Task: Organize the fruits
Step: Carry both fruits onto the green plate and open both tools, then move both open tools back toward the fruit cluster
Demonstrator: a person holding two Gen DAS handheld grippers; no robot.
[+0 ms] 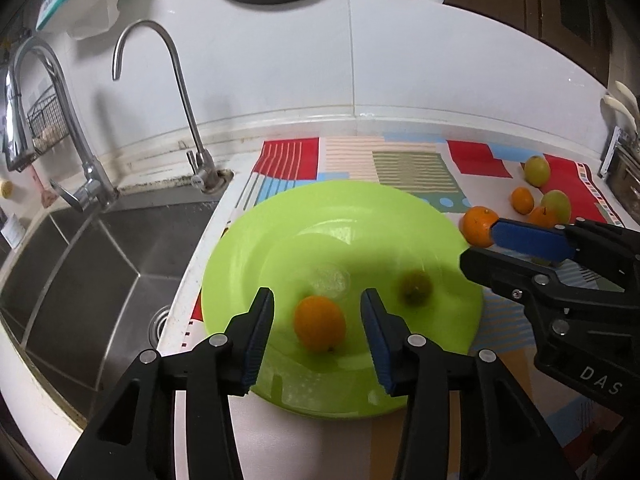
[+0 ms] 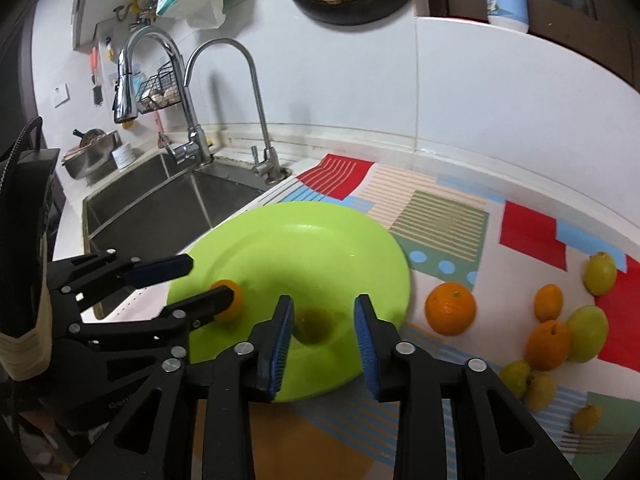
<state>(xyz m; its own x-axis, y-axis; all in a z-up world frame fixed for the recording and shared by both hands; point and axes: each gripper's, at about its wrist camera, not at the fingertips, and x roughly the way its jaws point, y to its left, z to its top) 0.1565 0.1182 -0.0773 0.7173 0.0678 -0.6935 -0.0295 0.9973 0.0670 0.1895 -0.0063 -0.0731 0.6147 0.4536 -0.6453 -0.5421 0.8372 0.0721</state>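
In the left wrist view, the left tool (image 1: 318, 326) stands spread over the round lime-green plastic plate (image 1: 280, 224), a small orange citrus fruit (image 1: 319, 323) lying loose between its pads without touching them. The right tool (image 2: 324, 334), likewise spread, straddles a blurred greenish-brown fruit (image 2: 314, 326) resting on the plate. The remaining oranges and green fruits (image 2: 558, 330) lie at the right of the right wrist view on the patterned bench mat (image 2: 440, 216), nearer the right tool. "DAS" is legible on the tool body.
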